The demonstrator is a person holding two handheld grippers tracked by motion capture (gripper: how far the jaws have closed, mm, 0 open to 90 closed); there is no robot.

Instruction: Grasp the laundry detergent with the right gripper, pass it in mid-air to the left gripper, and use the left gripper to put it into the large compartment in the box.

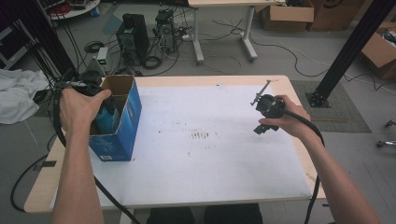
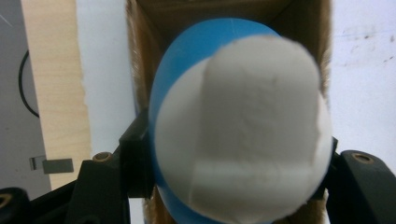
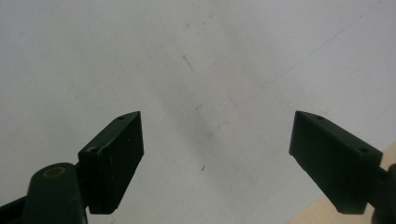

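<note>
An open-topped blue cardboard box (image 1: 122,135) stands at the left of the white sheet (image 1: 210,158). My left gripper (image 1: 95,95), mostly covered by the hand, is over the box's mouth. In the left gripper view my left gripper (image 2: 233,163) is shut on a rounded blue and white object (image 2: 243,130), right above the brown inside of the box (image 2: 140,56). The object's blue side (image 1: 108,116) shows inside the box top. My right gripper (image 1: 258,113) hovers over the sheet's right part, and in its own view my right gripper (image 3: 217,149) is open with nothing between its jaws.
The wooden table (image 1: 42,186) shows as a border around the sheet. On the floor behind stand computer towers (image 1: 133,37) with cables, a second table's legs (image 1: 198,37) and cardboard boxes (image 1: 287,14). A black post (image 1: 348,51) rises at the right, white cloth (image 1: 16,93) lies left.
</note>
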